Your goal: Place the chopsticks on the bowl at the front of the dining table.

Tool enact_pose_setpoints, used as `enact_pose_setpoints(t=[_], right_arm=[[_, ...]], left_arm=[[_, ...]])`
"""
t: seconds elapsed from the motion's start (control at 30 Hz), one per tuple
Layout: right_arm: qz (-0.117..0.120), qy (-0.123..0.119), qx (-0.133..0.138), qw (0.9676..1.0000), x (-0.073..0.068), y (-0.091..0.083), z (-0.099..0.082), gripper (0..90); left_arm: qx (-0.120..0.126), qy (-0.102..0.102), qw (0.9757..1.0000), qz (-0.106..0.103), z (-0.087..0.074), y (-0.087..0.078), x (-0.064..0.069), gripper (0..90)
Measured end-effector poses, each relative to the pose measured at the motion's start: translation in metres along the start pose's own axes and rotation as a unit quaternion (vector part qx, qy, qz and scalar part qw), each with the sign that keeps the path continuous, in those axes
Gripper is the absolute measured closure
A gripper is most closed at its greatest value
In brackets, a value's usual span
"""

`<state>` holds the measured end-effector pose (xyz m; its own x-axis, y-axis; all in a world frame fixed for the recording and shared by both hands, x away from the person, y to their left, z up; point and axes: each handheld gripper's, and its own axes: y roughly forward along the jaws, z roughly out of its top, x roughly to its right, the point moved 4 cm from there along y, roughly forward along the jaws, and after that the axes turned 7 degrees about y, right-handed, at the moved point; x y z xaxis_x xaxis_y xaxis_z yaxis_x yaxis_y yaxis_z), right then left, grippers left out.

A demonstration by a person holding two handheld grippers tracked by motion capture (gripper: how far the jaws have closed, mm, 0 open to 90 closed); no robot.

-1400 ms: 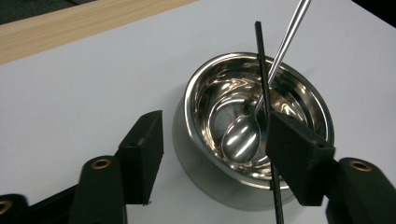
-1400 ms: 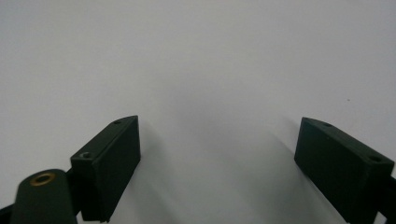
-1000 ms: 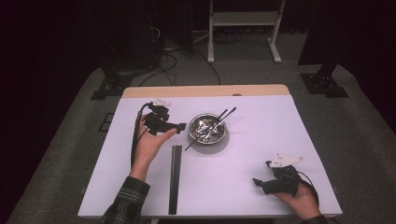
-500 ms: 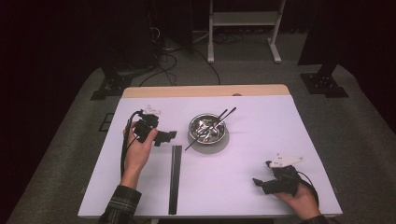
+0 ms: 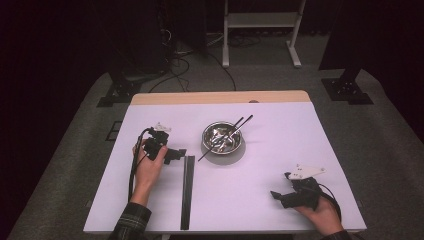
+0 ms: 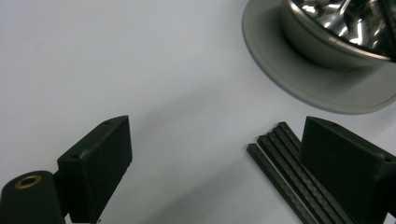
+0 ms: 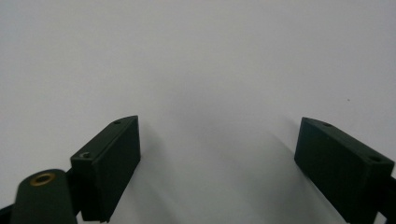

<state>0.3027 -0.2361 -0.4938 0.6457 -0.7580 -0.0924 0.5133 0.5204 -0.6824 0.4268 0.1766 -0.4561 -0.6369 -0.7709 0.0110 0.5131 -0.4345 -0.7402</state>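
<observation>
Left gripper (image 5: 176, 154), fingers released, is hovering at the 12 o'clock end of the black strips (image 5: 187, 192); right gripper (image 5: 278, 195), fingers released, is resting on the worktop (image 5: 280, 145).

A lab or recording studio: a white-covered table (image 5: 300, 150) stands on grey carpet (image 5: 385, 130) amid dark surroundings, with loose cables (image 5: 200, 55) on the floor, black stand feet (image 5: 347, 90) and a white metal frame (image 5: 260, 30) behind.
</observation>
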Motion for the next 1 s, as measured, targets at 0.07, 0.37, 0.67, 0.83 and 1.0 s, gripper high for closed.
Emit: enact_pose_setpoints(t=[0.07,0.37,0.67,0.83,1.0], right_arm=[[0.000,0.000,0.000,1.0000,0.000,0.000,0.000,12.6],[0.000,0.000,0.000,1.0000,0.000,0.000,0.000,12.6],[0.000,0.001,0.000,1.0000,0.000,0.000,0.000,12.6],[0.000,0.001,0.000,1.0000,0.000,0.000,0.000,12.6],[0.000,0.001,0.000,1.0000,0.000,0.000,0.000,12.6]], left_arm=[[-0.003,-0.004,1.0000,-0.004,-0.001,0.005,0.000,8.9],[-0.029,-0.003,0.9995,-0.009,-0.007,0.020,0.000,8.9],[-0.033,0.004,0.9995,-0.001,-0.007,0.021,0.000,8.7],[-0.041,0.024,0.9987,0.016,-0.007,0.023,0.002,8.8],[-0.045,0.033,0.9981,0.026,-0.008,0.024,0.005,8.7]])
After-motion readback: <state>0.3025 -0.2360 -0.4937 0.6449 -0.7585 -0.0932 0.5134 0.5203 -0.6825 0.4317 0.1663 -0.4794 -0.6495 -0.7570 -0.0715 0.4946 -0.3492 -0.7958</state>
